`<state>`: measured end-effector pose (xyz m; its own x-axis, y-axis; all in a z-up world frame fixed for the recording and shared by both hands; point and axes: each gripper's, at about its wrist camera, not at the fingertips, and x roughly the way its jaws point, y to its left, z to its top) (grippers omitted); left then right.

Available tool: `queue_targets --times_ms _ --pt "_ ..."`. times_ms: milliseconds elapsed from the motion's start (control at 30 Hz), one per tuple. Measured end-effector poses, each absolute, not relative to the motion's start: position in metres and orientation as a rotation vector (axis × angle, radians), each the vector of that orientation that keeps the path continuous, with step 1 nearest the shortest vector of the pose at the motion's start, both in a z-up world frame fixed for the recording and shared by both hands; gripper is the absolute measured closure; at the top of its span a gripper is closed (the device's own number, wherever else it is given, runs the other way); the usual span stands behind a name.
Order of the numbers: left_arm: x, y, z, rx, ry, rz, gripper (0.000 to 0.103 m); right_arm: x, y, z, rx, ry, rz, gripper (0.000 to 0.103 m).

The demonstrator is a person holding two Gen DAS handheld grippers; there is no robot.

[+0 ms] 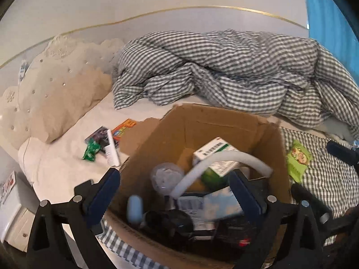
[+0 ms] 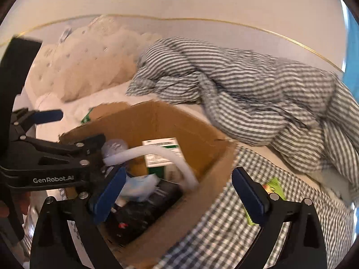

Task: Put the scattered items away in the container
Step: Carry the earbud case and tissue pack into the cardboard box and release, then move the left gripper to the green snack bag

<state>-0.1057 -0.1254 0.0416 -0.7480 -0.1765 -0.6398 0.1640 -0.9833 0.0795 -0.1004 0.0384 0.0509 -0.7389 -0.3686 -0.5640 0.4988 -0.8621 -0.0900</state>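
Note:
An open cardboard box (image 1: 202,121) (image 2: 157,116) stands on the bed. Inside lie a white-and-green medicine box (image 1: 213,150), a bent white foam tube (image 1: 224,159) (image 2: 157,151), a clear plastic cup (image 1: 166,174) and dark items. A small pale blue capsule shape (image 1: 134,210) shows blurred at the near wall. My left gripper (image 1: 175,190) (image 2: 74,130) hangs open over the box, nothing between its pads. My right gripper (image 2: 179,192) (image 1: 320,170) is open above the box's right wall. On the sheet lie a green packet (image 1: 90,150), a white comb (image 1: 112,150) and a green snack pack (image 1: 298,157) (image 2: 272,185).
A crumpled grey gingham duvet (image 1: 235,67) fills the far side of the bed. A beige pillow (image 1: 67,98) leans on the tufted headboard at left. An orange packet (image 1: 123,127) and a dark card pack (image 1: 101,133) lie by the comb. A white bedside cabinet (image 1: 11,215) stands lower left.

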Motion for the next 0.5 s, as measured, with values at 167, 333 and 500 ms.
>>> queue_targets --times_ms 167,333,500 --pt "-0.106 -0.084 0.046 1.013 -0.075 -2.85 0.003 -0.101 0.102 0.057 0.767 0.184 -2.636 0.007" --pt "-0.114 -0.014 0.037 1.024 -0.18 -2.945 0.001 -0.107 0.184 0.033 0.899 0.03 -2.771 0.007" --pt "-0.137 0.067 0.004 1.109 -0.277 -3.046 0.001 -0.125 0.247 0.006 1.1 -0.07 -2.821 0.007"
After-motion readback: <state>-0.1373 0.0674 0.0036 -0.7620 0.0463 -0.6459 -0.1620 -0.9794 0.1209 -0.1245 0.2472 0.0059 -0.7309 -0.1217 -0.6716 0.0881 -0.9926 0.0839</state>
